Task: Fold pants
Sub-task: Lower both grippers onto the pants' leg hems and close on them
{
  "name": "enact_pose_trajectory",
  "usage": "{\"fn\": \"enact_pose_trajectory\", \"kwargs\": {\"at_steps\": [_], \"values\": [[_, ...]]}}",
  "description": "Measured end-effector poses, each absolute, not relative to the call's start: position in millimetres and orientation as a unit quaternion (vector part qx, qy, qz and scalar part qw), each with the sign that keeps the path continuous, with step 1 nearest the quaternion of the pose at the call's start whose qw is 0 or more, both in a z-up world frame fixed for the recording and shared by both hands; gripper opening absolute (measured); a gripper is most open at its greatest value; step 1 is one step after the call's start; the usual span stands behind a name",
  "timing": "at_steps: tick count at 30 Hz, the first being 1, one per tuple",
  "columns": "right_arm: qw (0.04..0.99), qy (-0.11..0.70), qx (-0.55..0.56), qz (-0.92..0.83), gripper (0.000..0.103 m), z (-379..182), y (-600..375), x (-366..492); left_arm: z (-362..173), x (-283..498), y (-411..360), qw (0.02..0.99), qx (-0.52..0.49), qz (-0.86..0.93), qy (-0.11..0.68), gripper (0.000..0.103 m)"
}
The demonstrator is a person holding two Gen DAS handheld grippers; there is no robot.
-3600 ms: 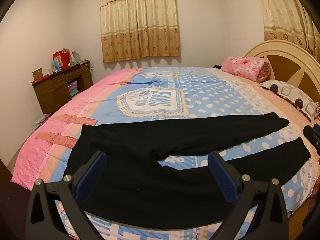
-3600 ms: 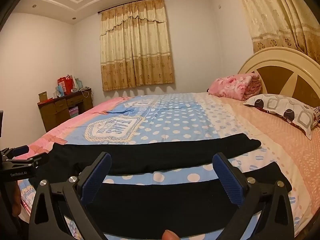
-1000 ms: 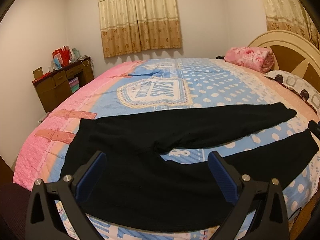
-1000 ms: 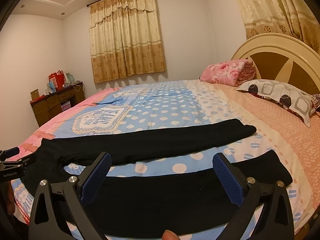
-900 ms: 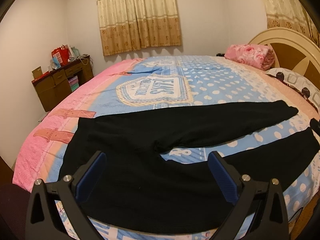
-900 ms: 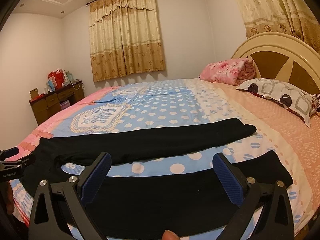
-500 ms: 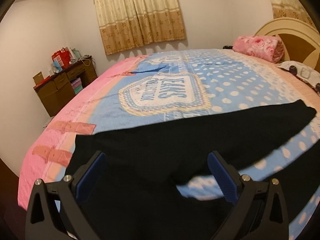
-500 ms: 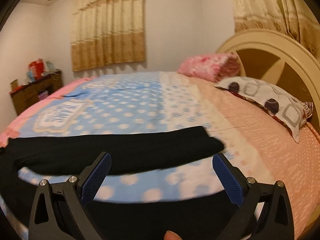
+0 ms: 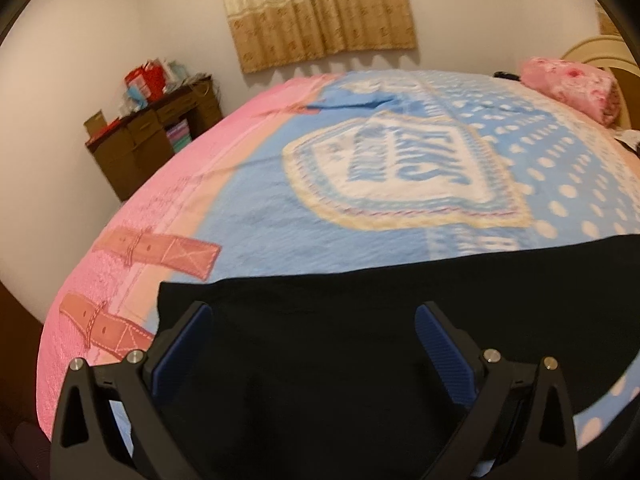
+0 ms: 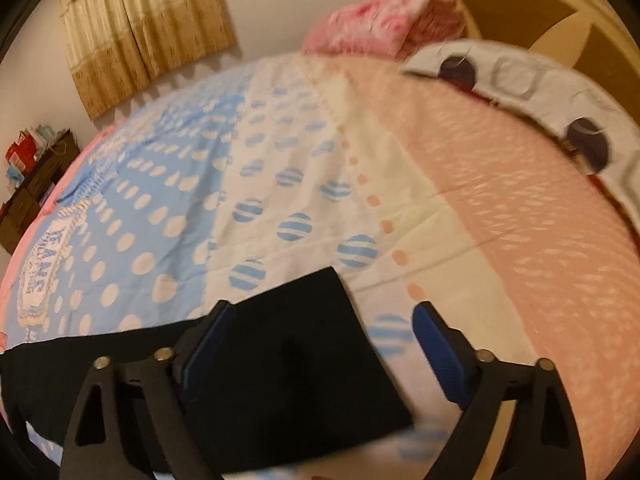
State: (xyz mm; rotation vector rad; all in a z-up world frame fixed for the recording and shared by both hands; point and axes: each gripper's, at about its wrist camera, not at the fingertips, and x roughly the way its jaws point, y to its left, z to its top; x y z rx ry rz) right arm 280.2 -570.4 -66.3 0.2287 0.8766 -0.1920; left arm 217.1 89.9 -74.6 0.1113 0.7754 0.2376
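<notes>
Two grippers hover over black pants spread flat on the bed: left gripper, lower centre, gapes empty at the waistband; right gripper, jaws just narrowing yet empty, straddles a cuff. Soft, limp cloth likely sags; pinch hems.

We see white walls, beige patterned curtains, a brown wooden desk and a cream headboard.
</notes>
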Motion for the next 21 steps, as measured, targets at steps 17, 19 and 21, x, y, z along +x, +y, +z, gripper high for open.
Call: {"fn": "enact_pose_trajectory", "kwargs": {"at_steps": [17,19,21], "values": [[0.875,0.465,0.1,-0.093,0.06,-98.9,-571.1,322.8,-98.8,214.9,210.7,0.89,0.0,0.173,0.423,0.103],[0.876,0.464,0.092,-0.093,0.055,-98.6,-566.5,325.7,-101.8,219.8,218.9,0.887,-0.01,0.171,0.428,0.103],[0.876,0.465,0.082,-0.096,0.055,-99.6,-562.9,327.6,-100.8,225.2,224.6,0.89,-0.02,0.167,0.423,0.103]]}}
